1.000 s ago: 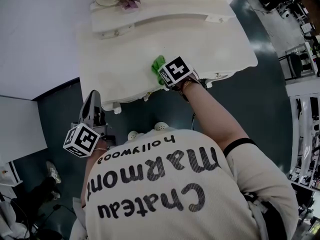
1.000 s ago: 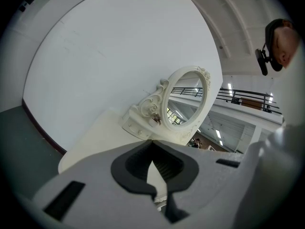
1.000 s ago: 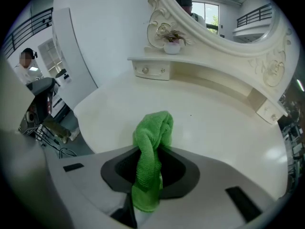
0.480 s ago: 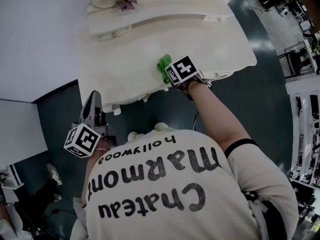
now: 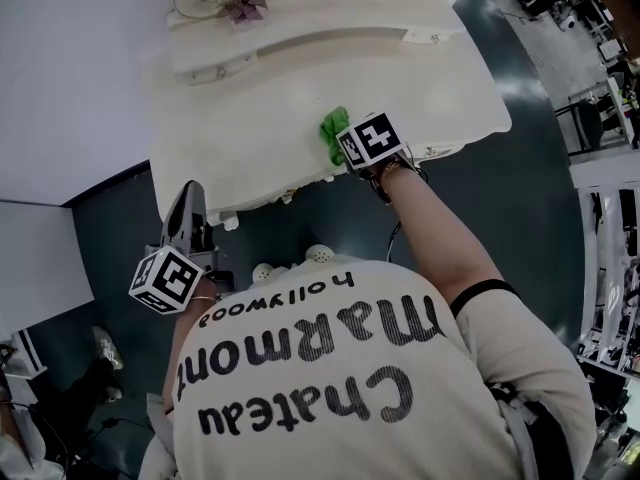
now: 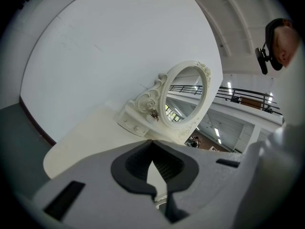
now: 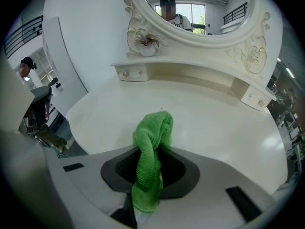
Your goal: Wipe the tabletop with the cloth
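Note:
A bunched green cloth (image 7: 151, 159) is pinched in my right gripper (image 7: 147, 175), which is shut on it; the cloth's free end rests on the white tabletop (image 7: 205, 113). In the head view the green cloth (image 5: 333, 134) shows at the front edge of the cream dressing table (image 5: 250, 108), just left of the right gripper (image 5: 352, 153) with its marker cube. My left gripper (image 5: 186, 216) hangs off the table's front left corner, over the dark floor. Its jaws (image 6: 155, 175) stand shut with nothing between them.
An oval mirror in an ornate white frame (image 7: 200, 35) rises at the back of the table above a small shelf with drawers (image 7: 138, 70). A small flower ornament (image 7: 147, 42) sits on that shelf. A white wall (image 5: 70, 58) lies to the left; dark floor (image 5: 510, 198) surrounds the table.
My right gripper and the green cloth have slid to the right along the table's front edge. The left gripper has stayed where it was.

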Action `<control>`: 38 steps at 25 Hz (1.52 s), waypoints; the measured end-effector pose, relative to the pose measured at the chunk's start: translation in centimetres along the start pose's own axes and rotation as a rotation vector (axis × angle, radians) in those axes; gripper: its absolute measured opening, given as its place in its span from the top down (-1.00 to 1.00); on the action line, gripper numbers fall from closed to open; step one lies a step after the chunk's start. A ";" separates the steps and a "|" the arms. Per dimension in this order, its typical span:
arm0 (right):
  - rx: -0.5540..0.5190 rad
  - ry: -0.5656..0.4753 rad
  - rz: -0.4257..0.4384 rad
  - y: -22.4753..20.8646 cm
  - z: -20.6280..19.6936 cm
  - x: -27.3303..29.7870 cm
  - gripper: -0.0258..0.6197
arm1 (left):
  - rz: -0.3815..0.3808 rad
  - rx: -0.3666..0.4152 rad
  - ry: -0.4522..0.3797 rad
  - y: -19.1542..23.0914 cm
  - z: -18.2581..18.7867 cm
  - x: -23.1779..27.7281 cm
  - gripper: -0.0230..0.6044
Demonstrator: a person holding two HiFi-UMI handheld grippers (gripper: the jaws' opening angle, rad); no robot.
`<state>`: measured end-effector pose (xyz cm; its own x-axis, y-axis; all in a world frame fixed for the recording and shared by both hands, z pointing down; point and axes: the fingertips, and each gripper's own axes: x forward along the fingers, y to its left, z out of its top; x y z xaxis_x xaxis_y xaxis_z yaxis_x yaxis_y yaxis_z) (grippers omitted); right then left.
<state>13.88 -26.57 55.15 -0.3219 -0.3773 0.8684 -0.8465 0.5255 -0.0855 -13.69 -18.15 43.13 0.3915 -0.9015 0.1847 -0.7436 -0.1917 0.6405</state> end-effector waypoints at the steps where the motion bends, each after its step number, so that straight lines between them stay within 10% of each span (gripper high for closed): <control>1: 0.000 0.001 0.001 -0.2 -0.1 -0.1 0.61 | 0.000 -0.001 0.002 -0.2 -0.1 0.1 0.90; 27: 0.031 -0.071 0.235 -1.6 -0.2 -0.6 0.61 | 0.161 0.004 -0.151 -5.8 -4.4 -1.3 0.90; 38: 0.096 -0.121 0.169 -1.7 -0.2 -1.0 0.61 | 0.162 0.045 -0.131 -7.2 -4.0 -3.5 0.90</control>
<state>15.74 -26.93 54.57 -0.5062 -0.3817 0.7733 -0.8107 0.5165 -0.2757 -7.55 -12.07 40.81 0.1936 -0.9640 0.1825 -0.8157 -0.0548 0.5759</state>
